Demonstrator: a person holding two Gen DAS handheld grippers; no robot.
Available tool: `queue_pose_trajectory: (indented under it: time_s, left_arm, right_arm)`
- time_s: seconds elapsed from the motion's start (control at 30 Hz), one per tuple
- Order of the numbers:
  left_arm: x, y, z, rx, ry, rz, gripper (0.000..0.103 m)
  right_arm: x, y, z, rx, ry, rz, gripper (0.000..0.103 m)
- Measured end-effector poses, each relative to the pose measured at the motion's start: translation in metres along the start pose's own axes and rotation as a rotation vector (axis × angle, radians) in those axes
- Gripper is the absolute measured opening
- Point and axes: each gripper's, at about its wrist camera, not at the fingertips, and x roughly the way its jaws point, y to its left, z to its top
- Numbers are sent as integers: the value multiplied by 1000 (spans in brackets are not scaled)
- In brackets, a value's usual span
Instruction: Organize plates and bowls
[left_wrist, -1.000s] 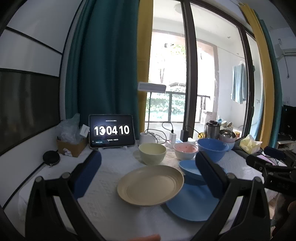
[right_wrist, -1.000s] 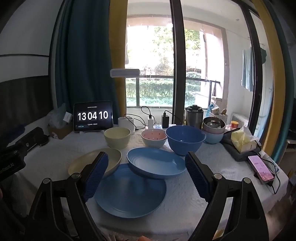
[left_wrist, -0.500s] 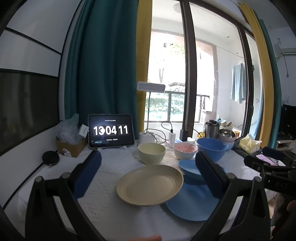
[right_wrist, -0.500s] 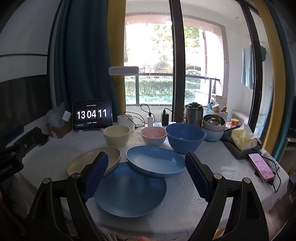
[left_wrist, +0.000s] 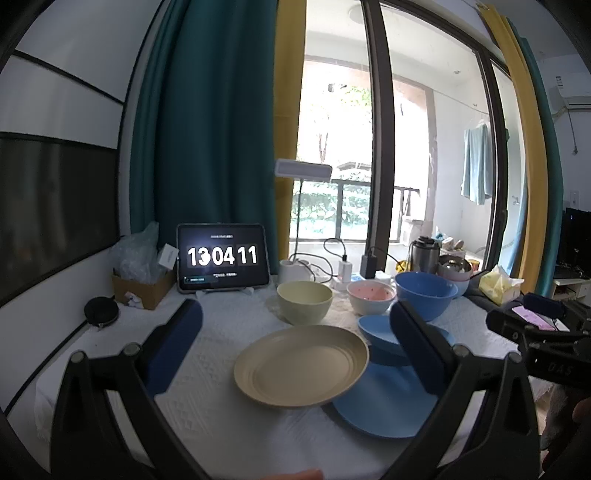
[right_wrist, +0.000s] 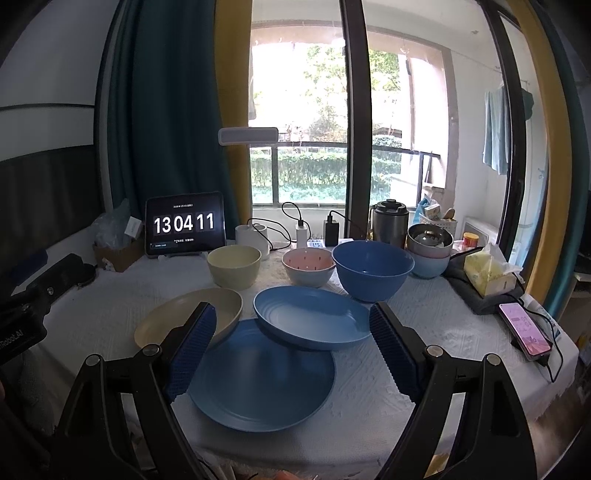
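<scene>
Plates sit in a loose pile near the front of the surface (right_wrist: 424, 317), and that pile is what the next move turns on. The big blue plate (right_wrist: 258, 384) lies flat, right in front of the right gripper (right_wrist: 291, 347), between its two pads. The small blue plate (right_wrist: 310, 317) leans on the far edge of the big one, tilted, not flat. The tan plate (left_wrist: 301, 363) is on the left and its right edge rests on the big blue plate too.

The right gripper is wide open and holds nothing. The left gripper (left_wrist: 295, 350) is also wide open and holds nothing. Both hang above the near edge of the surface, not touching any dish.

From the left gripper, the tan plate is straight ahead and a little low, so the left side is nearer to it. From the right gripper, the two blue plates are straight ahead, so the right side is nearer to those.

Bowls stand in a row farther back: the tan bowl (right_wrist: 233, 266), the pink bowl (right_wrist: 308, 266) and the blue bowl (right_wrist: 372, 268). They are apart from the plates.

I think no sorting is done yet. A good first step may be to lift a leaning plate by its rim, since it could slide
</scene>
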Motion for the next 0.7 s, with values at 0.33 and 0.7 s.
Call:
queue_pose_trajectory:
  time_s: [0.33, 0.7]
  left_arm:
    - [2, 2, -2, -2, 5, 7, 102]
    - [2, 4, -4, -4, 12, 8, 102]
  right_arm:
    - [0, 1, -1, 3, 8, 1, 87]
    - [7, 6, 1, 4, 30, -3, 87]
